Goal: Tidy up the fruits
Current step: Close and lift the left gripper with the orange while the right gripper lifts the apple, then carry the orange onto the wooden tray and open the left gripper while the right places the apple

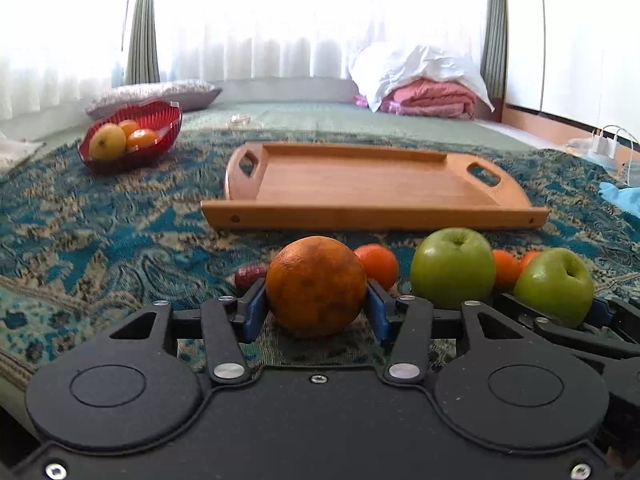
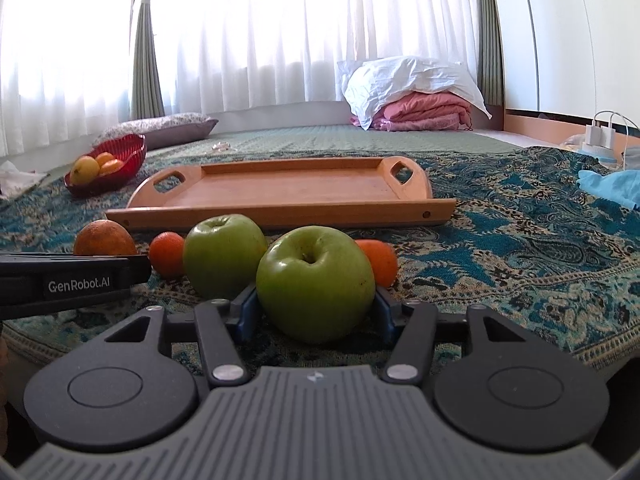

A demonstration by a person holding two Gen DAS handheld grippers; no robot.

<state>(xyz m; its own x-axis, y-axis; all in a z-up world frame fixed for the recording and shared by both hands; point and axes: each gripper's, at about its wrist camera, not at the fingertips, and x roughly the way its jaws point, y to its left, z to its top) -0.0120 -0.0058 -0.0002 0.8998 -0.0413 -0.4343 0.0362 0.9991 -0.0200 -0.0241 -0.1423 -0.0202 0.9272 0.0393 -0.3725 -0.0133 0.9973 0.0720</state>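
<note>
Sitting between the blue fingers (image 1: 256,312) of the left gripper (image 1: 316,308) is a large mottled orange (image 1: 316,286), which rests on the patterned blue bedspread (image 1: 100,240); both pads lie against its sides, so the gripper is closed on it about halfway. The right gripper (image 2: 316,308) likewise has its fingers (image 2: 246,314) pressed to either flank of a green apple (image 2: 316,282), also resting on the bedspread. Just beyond the left gripper's fingers, a small tangerine (image 1: 378,264) peeks out behind the orange, and a second green apple (image 1: 452,266) stands just beside the right-hand finger. Ahead of both pairs of fingers lies the wooden tray (image 1: 376,216), its near rim facing them; further off to the left of the fingers a red glass bowl (image 1: 160,116) holds a yellow fruit and two small oranges. Another tangerine (image 2: 378,262) is half hidden behind the held apple, and in the left wrist view more orange fruit is wedged between the two apples, too covered to count. A dark reddish object (image 1: 250,274) beside the left finger is too blurred to identify. The window glare washes out everything behind the curtains (image 2: 280,40).
</note>
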